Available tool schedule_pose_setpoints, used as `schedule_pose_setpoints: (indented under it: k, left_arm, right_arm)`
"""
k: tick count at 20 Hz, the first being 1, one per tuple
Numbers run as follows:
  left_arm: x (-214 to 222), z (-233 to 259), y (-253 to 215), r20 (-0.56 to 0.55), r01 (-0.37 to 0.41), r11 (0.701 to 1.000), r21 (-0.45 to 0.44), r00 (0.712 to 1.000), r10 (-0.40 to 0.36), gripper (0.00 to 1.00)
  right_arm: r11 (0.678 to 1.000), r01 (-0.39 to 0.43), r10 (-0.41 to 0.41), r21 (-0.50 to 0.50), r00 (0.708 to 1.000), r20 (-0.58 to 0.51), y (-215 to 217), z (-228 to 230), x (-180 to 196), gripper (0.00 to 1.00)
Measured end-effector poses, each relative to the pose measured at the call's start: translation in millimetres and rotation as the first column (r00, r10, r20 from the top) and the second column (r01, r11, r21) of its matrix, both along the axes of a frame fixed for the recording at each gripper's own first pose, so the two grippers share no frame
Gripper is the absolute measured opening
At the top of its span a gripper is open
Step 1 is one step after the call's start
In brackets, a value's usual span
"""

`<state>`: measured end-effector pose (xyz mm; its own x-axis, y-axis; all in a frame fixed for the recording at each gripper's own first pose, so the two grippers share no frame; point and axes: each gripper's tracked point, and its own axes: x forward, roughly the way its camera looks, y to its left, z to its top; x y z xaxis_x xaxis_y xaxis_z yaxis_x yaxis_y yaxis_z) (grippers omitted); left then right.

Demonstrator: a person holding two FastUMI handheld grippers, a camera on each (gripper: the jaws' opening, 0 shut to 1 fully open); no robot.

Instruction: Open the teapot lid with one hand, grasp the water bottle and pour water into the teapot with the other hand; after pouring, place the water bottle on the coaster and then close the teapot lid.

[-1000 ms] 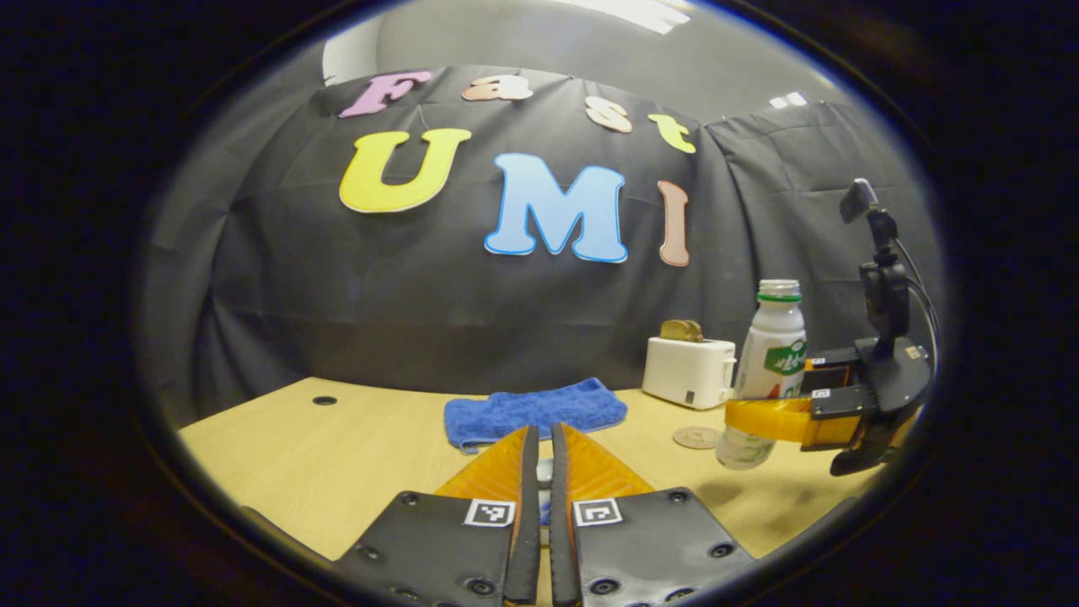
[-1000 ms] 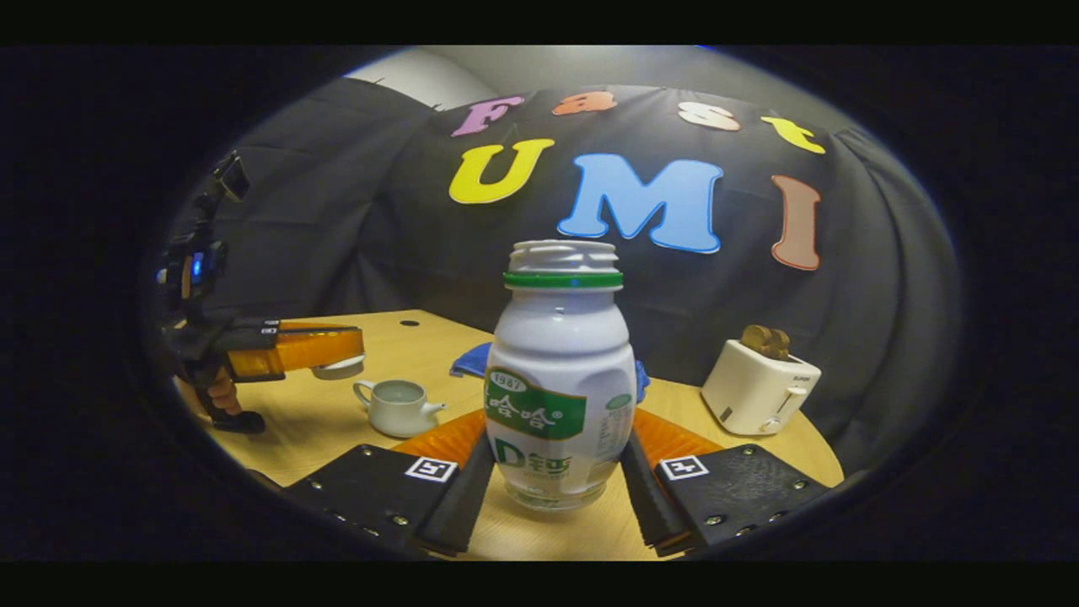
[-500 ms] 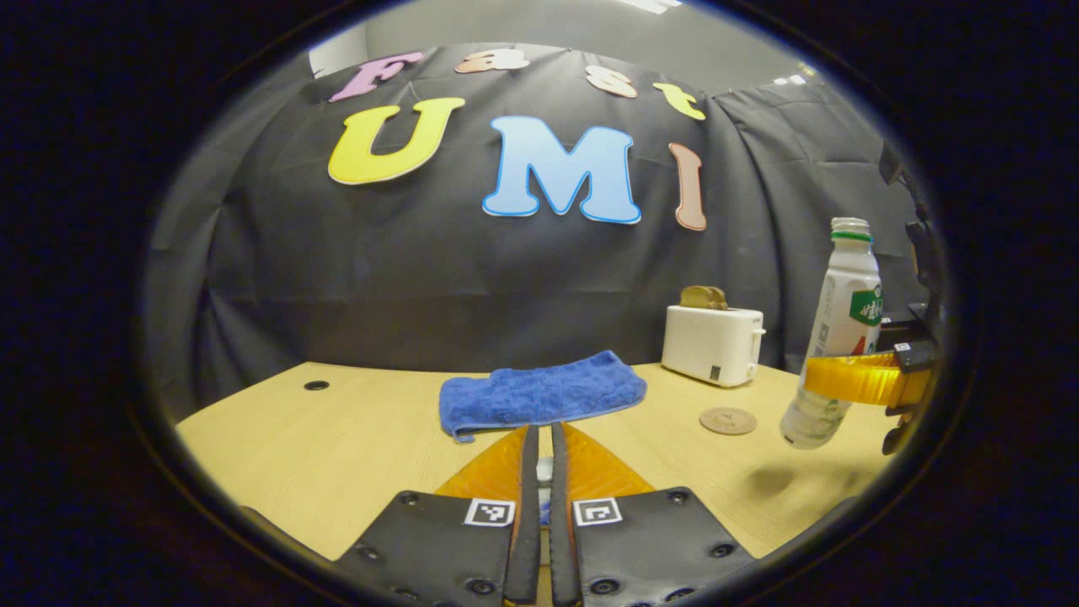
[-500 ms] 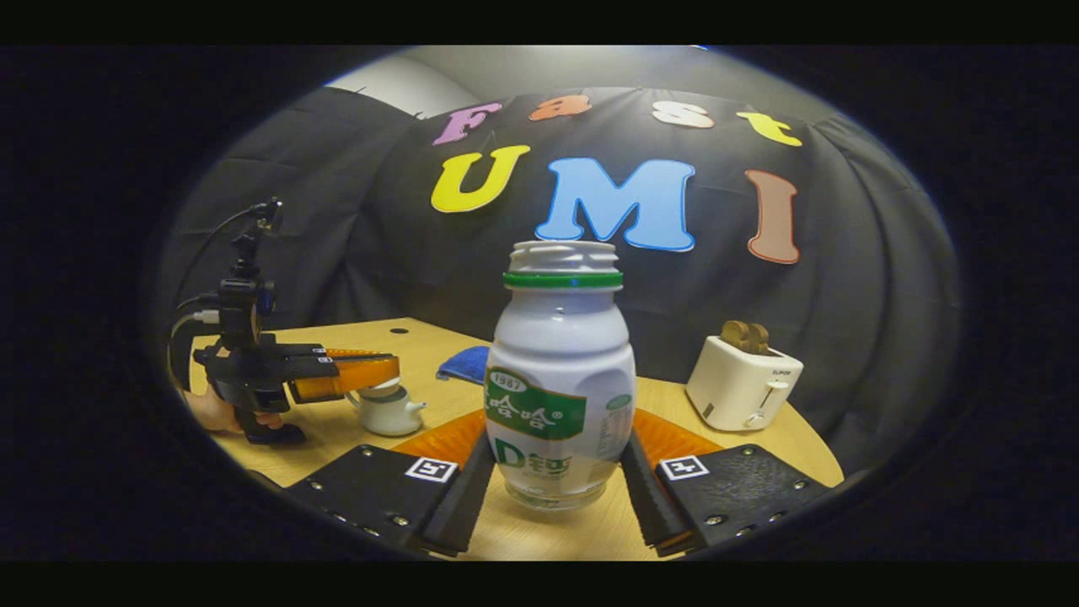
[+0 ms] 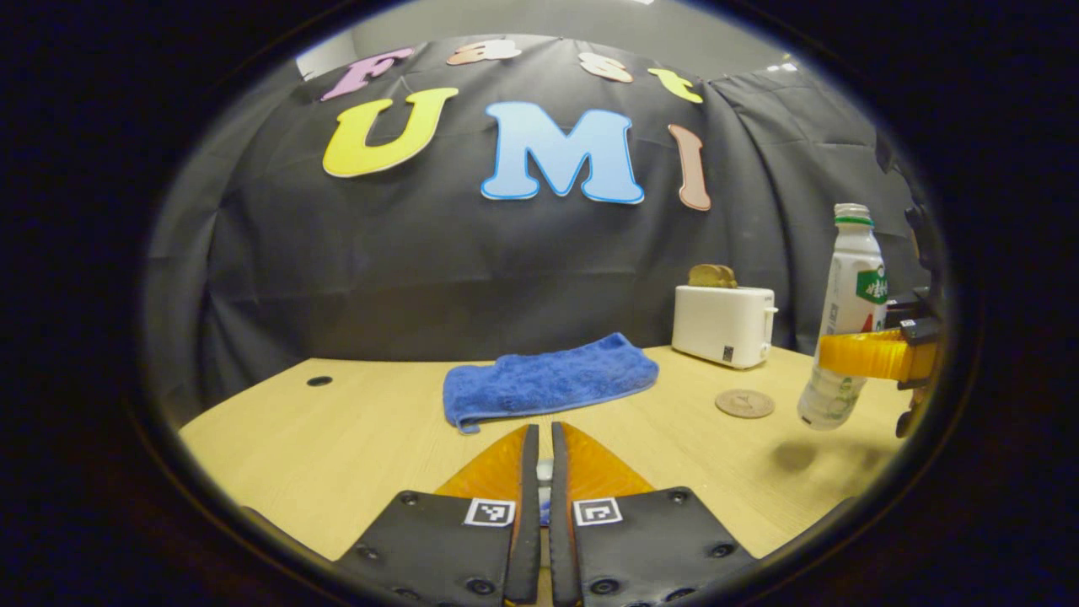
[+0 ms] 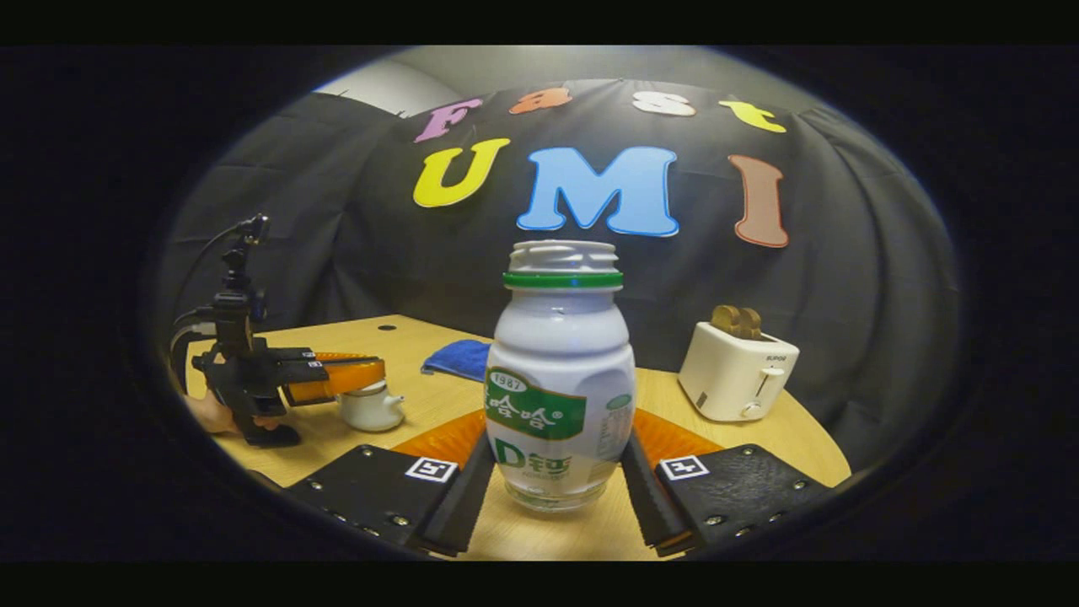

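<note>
Glossy plastic bottle; fuzzy cloth towel.

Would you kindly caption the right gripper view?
Right gripper grips the bottle; left gripper sits over the teapot.

My left gripper is showing at the bottom of the left gripper view, its fingers lying nearly together with only a narrow slit between them. Beyond them I am seeing a blue towel lying on the wooden table. A white toaster is standing behind and to the right, with a round coaster in front of it. Right of the coaster, the right gripper is holding the water bottle above the table.
</note>
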<state>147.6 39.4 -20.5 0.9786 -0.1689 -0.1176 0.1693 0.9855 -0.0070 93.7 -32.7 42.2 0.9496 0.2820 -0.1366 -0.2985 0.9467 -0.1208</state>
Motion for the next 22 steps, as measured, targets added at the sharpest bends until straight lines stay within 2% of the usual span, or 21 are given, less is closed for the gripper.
schedule_pose_setpoints:
  k: [3, 6, 7, 8, 10, 13, 17, 22]
  left_arm:
    - [-4.9, -3.1, -1.8, -0.006, 0.003, 1.0, 0.017, 1.0, -0.002, 0.21]
    - [-20.5, 10.0, 0.3, 0.017, 0.001, 1.0, -0.018, 1.0, -0.001, 0.39]
    - [-27.9, 18.6, 3.4, 0.041, -0.008, 1.0, -0.03, 0.999, 0.009, 0.41]
    - [-37.2, 35.7, 9.4, 0.078, -0.018, 0.999, -0.044, 0.997, 0.021, 0.49]
    - [-57.9, 62.1, 18.3, 0.139, -0.026, 0.997, -0.073, 0.99, 0.036, 0.74]
    - [-89.2, 70.0, 29.5, 0.168, -0.025, 0.995, -0.094, 0.985, 0.04, 0.79]
    - [-123.2, 69.2, 46.0, 0.165, -0.029, 0.991, -0.132, 0.985, 0.051, 0.79]
    - [-148.8, 68.7, 51.4, 0.205, -0.007, 0.992, -0.128, 0.978, 0.034, 0.84]
  right_arm:
    - [1.0, 0.008, -0.008, 0.016, 1.0, -0.008, -1.7, -3.1, 9.1, 0.73]
    - [0.999, 0.038, -0.038, 0.001, 0.999, 0.018, -12.7, 1.4, 20.9, 0.72]
    - [0.999, 0.047, -0.047, 0.004, 0.999, 0.02, -14.2, 1.7, 25.6, 0.73]
    - [0.999, 0.052, -0.052, 0.016, 0.998, 0.02, -16.4, 3.2, 28.9, 0.72]
    - [0.998, 0.064, -0.064, 0.03, 0.998, 0.029, -21.1, 9.1, 34.6, 0.72]
    - [0.996, 0.077, -0.079, 0.053, 0.996, 0.045, -25.0, 23.2, 44.8, 0.72]
    - [0.993, 0.103, -0.107, 0.053, 0.992, 0.07, -31.2, 35.6, 62.1, 0.72]
    - [0.987, 0.148, -0.15, 0.061, 0.988, 0.022, -46.5, 13.4, 102.6, 0.72]
